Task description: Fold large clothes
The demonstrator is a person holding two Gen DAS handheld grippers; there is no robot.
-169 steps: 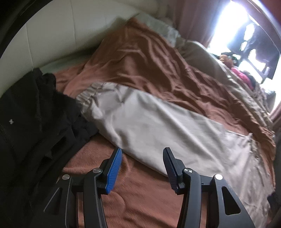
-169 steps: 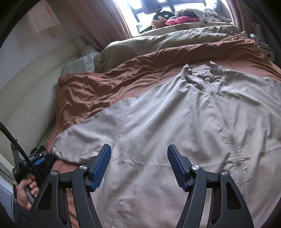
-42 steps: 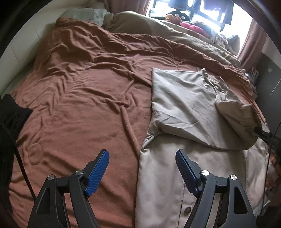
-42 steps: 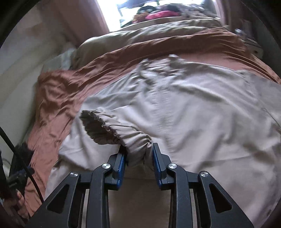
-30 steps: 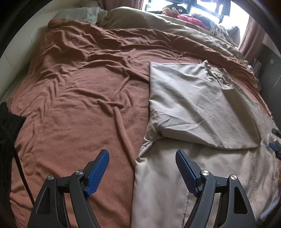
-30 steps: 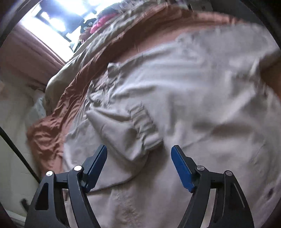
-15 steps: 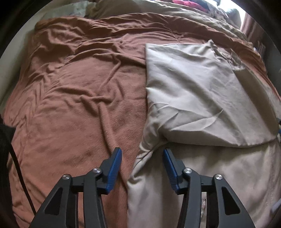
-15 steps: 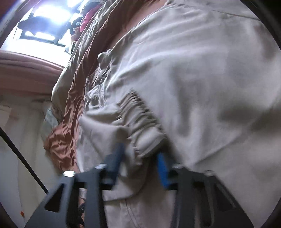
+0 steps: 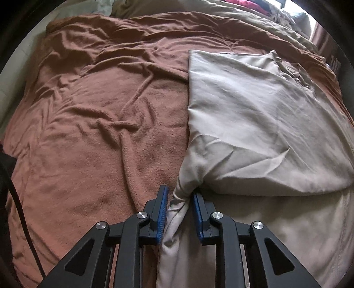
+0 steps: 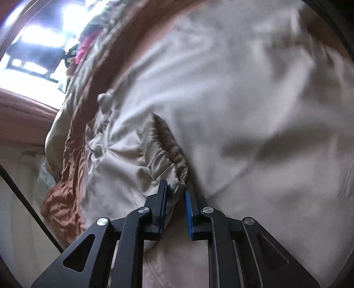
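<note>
Here, left gripper jaws pinch the jacket edge; right gripper jaws clamp its cuff.

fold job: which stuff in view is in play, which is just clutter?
In play:
- beige jacket
- its elastic cuff
- left gripper, shut on the jacket's edge
- right gripper, shut on the cuff

Clutter:
- brown blanket
- pink clothes

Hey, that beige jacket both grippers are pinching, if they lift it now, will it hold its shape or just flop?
Likely floppy: the beige jacket bunches into a twisted rope where the left gripper pinches its edge. Probably light and thin, since the folded sleeve creases sharply. The elastic cuff in the right gripper gives a thicker hold, though the smooth fabric may slip.
</note>
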